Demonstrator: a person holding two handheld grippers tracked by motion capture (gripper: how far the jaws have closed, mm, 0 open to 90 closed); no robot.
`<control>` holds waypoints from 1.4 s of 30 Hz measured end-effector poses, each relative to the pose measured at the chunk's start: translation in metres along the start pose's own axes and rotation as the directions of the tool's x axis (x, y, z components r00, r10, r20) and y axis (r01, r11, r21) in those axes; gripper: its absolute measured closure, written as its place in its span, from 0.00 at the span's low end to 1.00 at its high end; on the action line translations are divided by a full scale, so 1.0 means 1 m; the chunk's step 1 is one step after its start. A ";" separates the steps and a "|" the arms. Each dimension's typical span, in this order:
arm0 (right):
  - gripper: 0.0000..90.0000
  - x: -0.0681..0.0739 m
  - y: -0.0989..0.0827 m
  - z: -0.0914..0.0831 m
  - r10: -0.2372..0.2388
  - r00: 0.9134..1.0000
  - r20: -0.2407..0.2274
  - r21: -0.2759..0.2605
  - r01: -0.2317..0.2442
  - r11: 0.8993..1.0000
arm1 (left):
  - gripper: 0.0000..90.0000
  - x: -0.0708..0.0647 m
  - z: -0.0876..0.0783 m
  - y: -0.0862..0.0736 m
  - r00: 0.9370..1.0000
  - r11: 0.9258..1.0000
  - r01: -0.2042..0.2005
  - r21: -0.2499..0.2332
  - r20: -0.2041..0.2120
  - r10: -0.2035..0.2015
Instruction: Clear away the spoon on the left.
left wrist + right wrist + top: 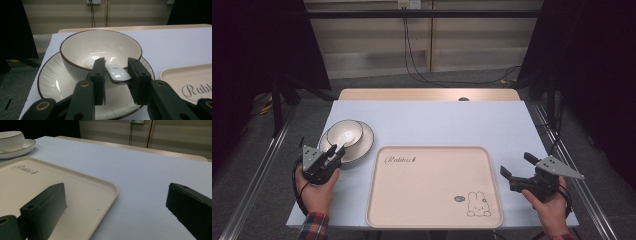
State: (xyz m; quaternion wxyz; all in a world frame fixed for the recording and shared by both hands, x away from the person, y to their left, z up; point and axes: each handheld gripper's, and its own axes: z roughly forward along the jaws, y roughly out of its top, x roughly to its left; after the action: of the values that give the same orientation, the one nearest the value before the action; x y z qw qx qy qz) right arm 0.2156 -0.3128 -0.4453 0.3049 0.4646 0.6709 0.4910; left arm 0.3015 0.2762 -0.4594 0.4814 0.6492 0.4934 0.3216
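My left gripper point(116, 72) has its two black pads on either side of a white ceramic spoon's handle point(117, 74); the left pad touches the handle's side, while the right pad sits so close that I cannot tell whether it presses yet, so I count the spoon as bracketed rather than firmly gripped; the handle juts toward me between the fingertips, and its far end dips into the cream bowl point(100, 50) just beyond them; the bowl has a thin dark rim and stands on a matching ribbed plate point(53, 82), which spreads out beneath and to both sides of my fingers; past the right pad, near but apart from the plate, lies the corner of a beige tray point(187, 75) with script lettering; everything rests on a pale blue table point(175, 47). My right gripper point(116, 210) is spread wide with nothing between the pads; under its left finger is the tray's surface, under its right the bare table; far off to the left stand the bowl and plate; from above, a rabbit drawing point(477, 204) marks the tray's near corner.
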 end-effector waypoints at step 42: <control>0.03 -0.002 -0.001 0.000 0.012 1.000 -0.005 0.004 -0.012 1.000 | 0.94 0.004 -0.004 0.016 0.999 0.996 0.039 -0.074 0.030 -0.037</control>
State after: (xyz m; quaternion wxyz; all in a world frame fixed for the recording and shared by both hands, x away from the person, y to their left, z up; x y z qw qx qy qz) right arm 0.2158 -0.3151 -0.4461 0.2992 0.4680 0.6699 0.4927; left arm 0.3046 0.2801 -0.4438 0.5184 0.6257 0.4862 0.3215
